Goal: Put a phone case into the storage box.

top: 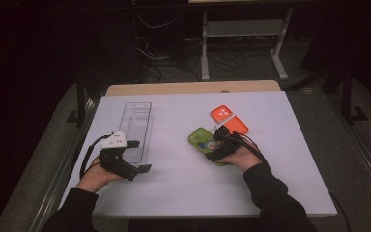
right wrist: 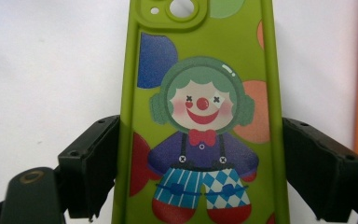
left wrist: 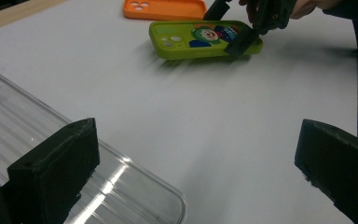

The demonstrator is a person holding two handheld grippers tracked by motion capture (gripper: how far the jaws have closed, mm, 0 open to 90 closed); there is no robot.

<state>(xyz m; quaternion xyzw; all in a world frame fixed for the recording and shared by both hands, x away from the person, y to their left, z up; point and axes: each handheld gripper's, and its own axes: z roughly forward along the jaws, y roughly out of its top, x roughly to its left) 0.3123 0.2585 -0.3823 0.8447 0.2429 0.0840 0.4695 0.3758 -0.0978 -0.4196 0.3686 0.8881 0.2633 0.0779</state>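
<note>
A green phone case [top: 200,139] printed with a clown lies right of the table's middle. My right gripper [top: 218,145] is shut on its near end, one jaw pressed on each long side [right wrist: 200,172]. In the left gripper view the green case [left wrist: 186,39] sits tilted over its own shadow, with the right gripper [left wrist: 242,29] on its end. An orange phone case [top: 229,120] lies just behind it. My left gripper [top: 138,155] stands open at the near end of a clear plastic tray [top: 136,123], nothing between its jaws [left wrist: 196,168].
A white sheet [top: 183,183] covers the table, and a strip of bare wood [top: 193,87] shows at the far edge. Dark floor, cables and a white table frame [top: 241,29] lie beyond it. The clear tray [left wrist: 23,126] holds nothing.
</note>
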